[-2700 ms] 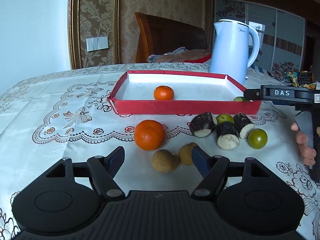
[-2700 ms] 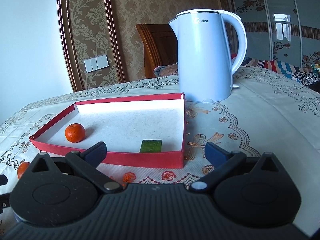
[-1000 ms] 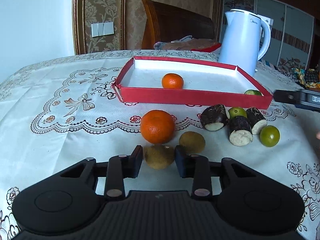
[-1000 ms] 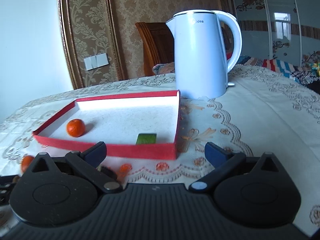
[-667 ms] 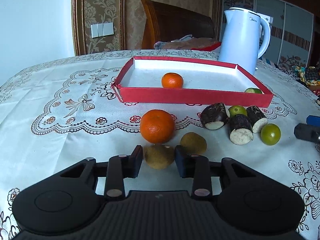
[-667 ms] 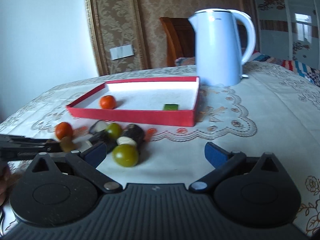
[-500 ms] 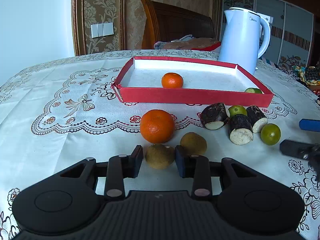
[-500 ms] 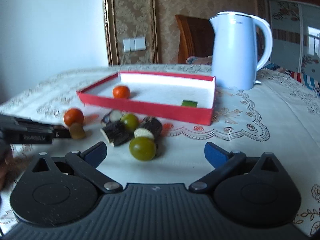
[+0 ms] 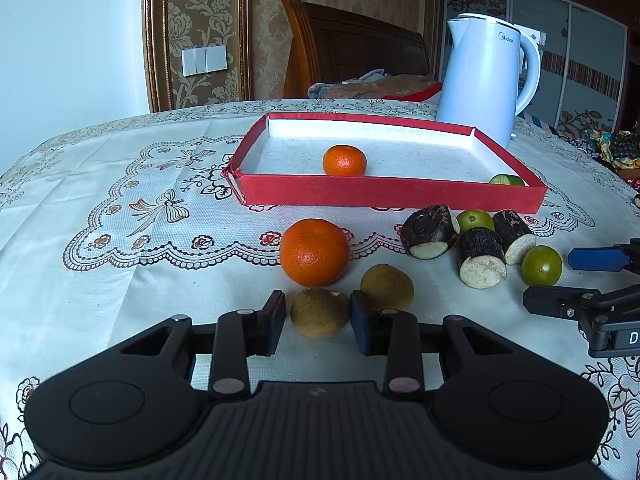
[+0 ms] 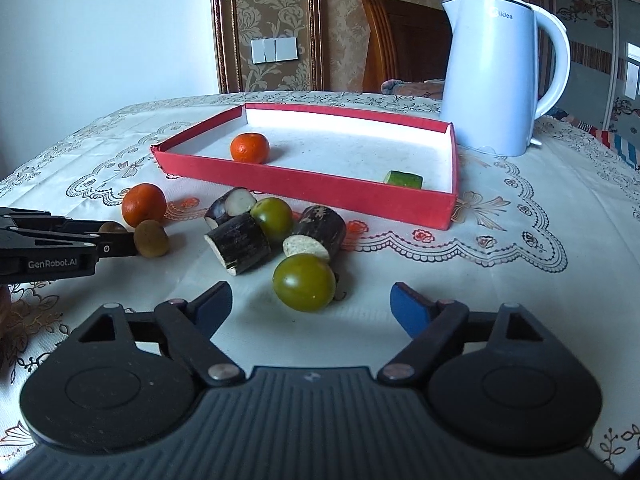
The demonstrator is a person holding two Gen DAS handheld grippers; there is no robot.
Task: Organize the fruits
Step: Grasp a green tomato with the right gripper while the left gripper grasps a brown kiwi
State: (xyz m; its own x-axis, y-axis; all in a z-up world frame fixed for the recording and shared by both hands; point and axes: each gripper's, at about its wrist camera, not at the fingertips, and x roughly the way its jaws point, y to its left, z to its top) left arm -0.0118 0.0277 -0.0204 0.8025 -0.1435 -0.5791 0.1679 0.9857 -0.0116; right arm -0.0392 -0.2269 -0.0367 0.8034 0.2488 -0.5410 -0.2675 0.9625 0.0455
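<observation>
We see a smooth cloth (image 9: pixel 100 184) with printed lace patterns, faintly shiny, and on it a tray (image 9: pixel 392 194) that looks like red paper-covered card with a matt white, slightly grainy floor. At its two o'clock stands a glossy white plastic kettle (image 10: pixel 492 80), with a polished wooden chair (image 9: pixel 352 48) behind. We find the oranges (image 9: pixel 314 252) dimpled and slightly shiny, the green fruit (image 10: pixel 304 282) smooth and glossy, the brown fruit (image 9: pixel 320 312) dull and rough, and the cane pieces (image 10: pixel 240 244) dark-barked with fibrous pale ends.
</observation>
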